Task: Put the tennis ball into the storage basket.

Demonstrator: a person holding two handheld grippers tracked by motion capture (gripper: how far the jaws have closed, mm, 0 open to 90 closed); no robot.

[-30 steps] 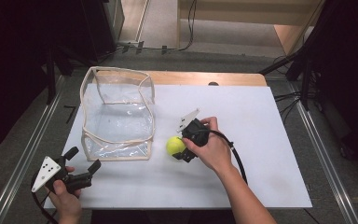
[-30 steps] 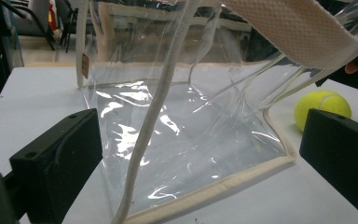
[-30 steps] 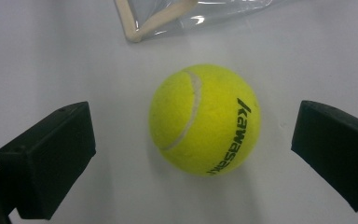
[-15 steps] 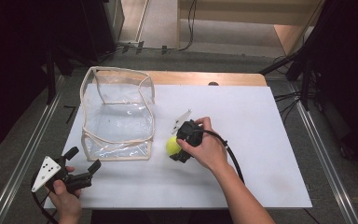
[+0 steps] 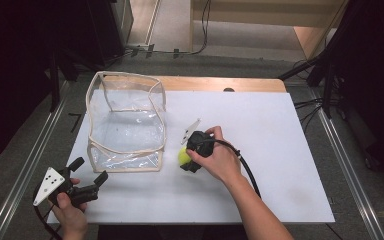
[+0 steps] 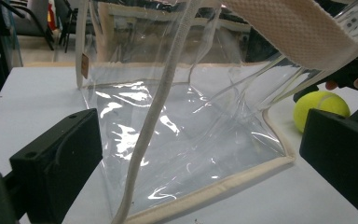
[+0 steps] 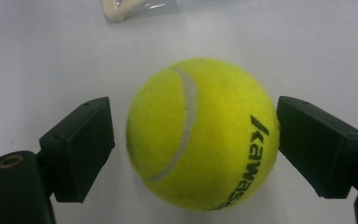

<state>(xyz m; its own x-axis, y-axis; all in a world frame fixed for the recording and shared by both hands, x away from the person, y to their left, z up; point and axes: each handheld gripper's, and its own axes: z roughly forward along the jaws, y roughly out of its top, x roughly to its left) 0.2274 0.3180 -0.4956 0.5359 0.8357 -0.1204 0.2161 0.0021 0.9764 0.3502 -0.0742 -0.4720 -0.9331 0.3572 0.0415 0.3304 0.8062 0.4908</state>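
In the high view we see our right gripper (image 5: 186, 159) near the middle of the frame, set over a yellow tennis ball (image 5: 183, 156) that lies on the white table top (image 5: 280, 150), just right of the lower right corner of the clear plastic bag (image 5: 125, 125). In the right gripper view the tennis ball (image 7: 203, 135) sits squarely between our two black jaws. The jaws have just been closing on it. The right jaw looks to meet the ball's side, while a thin strip of white table shows between the left jaw and the ball, so we cannot say the grip is firm yet. The ball rests on the table.

Our left gripper (image 5: 87, 176) is at the lower left of the high view, held in the left hand (image 5: 70, 210) near the table's front edge, apart from the bag. In the left gripper view its jaws stand wide apart with nothing between them, facing the clear bag (image 6: 186, 130) with its cream edging. The ball (image 6: 320, 108) shows at the right of that frame, beside the bag's corner.
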